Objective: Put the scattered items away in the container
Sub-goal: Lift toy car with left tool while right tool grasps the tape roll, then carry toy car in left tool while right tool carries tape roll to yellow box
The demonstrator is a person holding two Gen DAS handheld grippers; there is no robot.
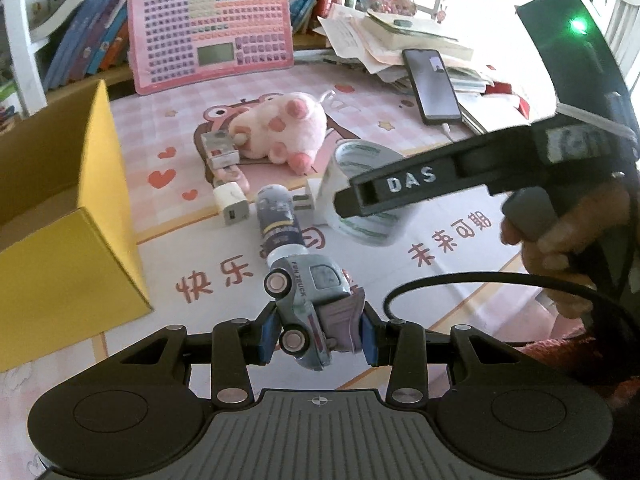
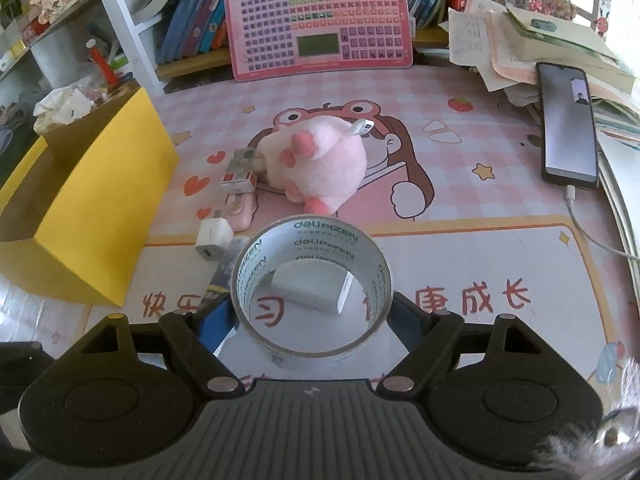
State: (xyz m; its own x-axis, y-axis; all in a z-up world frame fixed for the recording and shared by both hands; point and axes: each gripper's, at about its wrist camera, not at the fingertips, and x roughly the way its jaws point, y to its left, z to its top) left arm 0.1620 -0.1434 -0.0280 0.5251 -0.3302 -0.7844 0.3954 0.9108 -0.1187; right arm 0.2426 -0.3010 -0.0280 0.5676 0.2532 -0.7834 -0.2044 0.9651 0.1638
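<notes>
**Two loads held, box waiting at the left**

At the left edge of both views stands the open yellow cardboard box (image 1: 100, 216), its mouth facing up and its near corner towards the middle of the frame. This is the container, and both held items need to travel leftward to it.

In the left wrist view, the left tool (image 1: 318, 330) is clenched on a grey toy truck (image 1: 308, 304), which sits tilted, wheels to the left, between the blue pads. The grip looks to be on the rear half, so I judge a slow carry wise, keeping the truck level until it is above the box opening, then letting go low inside.

Centre frame, still loose on the table (image 2: 480, 248): a white charger (image 2: 212, 242), a blue-labelled bottle (image 1: 276, 220), a small red-and-white carton (image 2: 238, 178) and a pink plush pig (image 2: 320, 160).

In the right wrist view, the right tool (image 2: 312, 316) grasps a roll of clear tape (image 2: 312, 292) across its outer wall, held above a white block. The roll is wide for the jaws and probably slippery; it should follow the truck, clearing the box wall before release.

At the right, a phone (image 2: 568, 124) lies on papers, well apart.
</notes>
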